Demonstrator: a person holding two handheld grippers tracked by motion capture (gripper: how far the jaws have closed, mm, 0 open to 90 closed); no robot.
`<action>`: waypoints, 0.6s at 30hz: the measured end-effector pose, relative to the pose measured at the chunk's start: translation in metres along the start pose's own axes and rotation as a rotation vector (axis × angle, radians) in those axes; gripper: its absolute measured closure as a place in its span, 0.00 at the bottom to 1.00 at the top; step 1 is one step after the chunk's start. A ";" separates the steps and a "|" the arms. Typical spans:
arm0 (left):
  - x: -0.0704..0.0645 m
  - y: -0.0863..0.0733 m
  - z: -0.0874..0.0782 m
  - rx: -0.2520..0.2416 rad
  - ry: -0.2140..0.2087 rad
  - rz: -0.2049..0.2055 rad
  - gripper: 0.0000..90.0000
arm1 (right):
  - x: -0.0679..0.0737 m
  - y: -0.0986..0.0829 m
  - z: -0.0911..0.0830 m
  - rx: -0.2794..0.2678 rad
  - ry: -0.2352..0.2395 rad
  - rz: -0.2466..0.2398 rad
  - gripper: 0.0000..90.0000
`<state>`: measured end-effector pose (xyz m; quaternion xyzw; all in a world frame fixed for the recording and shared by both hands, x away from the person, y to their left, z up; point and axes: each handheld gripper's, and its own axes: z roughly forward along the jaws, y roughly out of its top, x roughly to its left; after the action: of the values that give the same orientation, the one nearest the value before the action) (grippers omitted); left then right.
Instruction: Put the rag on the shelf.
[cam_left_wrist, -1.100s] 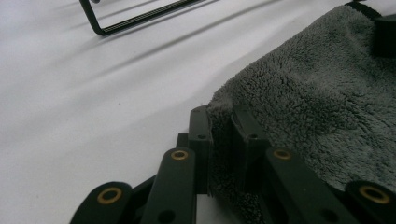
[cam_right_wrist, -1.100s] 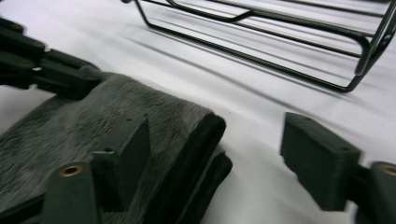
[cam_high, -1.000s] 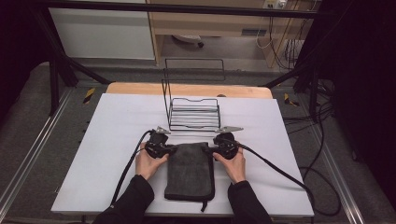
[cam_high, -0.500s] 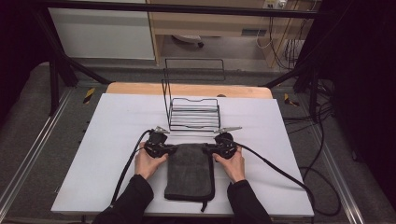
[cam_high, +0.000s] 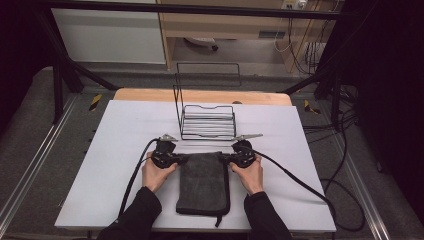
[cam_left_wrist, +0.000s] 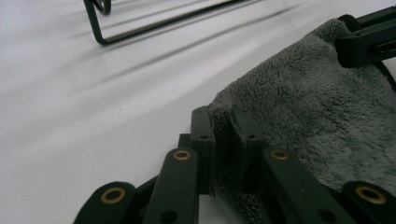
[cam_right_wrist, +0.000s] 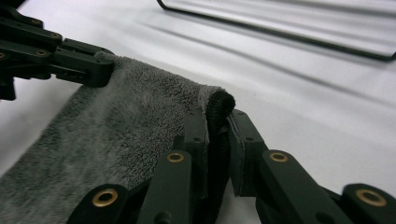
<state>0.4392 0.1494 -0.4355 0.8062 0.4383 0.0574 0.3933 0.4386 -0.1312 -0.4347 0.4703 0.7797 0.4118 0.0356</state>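
A dark grey folded towel (cam_high: 202, 182) lies on the white table (cam_high: 120, 130), long side toward the person. My left gripper (cam_high: 181, 159) is shut on its far left corner, and the plush cloth (cam_left_wrist: 299, 112) sits pinched between the jaws (cam_left_wrist: 223, 133). At the far right corner my right gripper (cam_high: 225, 158) is shut on the towel's rolled edge (cam_right_wrist: 219, 105), fingertips meeting around it (cam_right_wrist: 215, 128). The other gripper's jaws (cam_right_wrist: 79, 65) hold the opposite corner in the right gripper view. A hand holds each gripper.
A black wire rack (cam_high: 207, 120) stands just beyond the towel, its base bar (cam_left_wrist: 140, 30) close ahead of the grippers. Cables (cam_high: 295, 180) trail off both grippers across the table. A wooden strip (cam_high: 200, 95) borders the far edge.
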 end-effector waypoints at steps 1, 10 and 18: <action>-0.001 0.000 -0.003 -0.013 -0.002 0.002 0.90 | 0.003 0.001 -0.005 -0.027 0.003 -0.012 0.89; -0.009 0.002 -0.027 -0.086 -0.030 0.032 0.90 | 0.015 -0.002 -0.024 -0.111 0.012 -0.066 0.89; -0.016 0.004 -0.046 -0.140 -0.055 0.045 0.90 | 0.026 0.000 -0.044 -0.181 0.030 -0.094 0.89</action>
<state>0.4121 0.1629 -0.3969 0.7876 0.4040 0.0744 0.4593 0.4047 -0.1381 -0.3976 0.4219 0.7610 0.4854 0.0854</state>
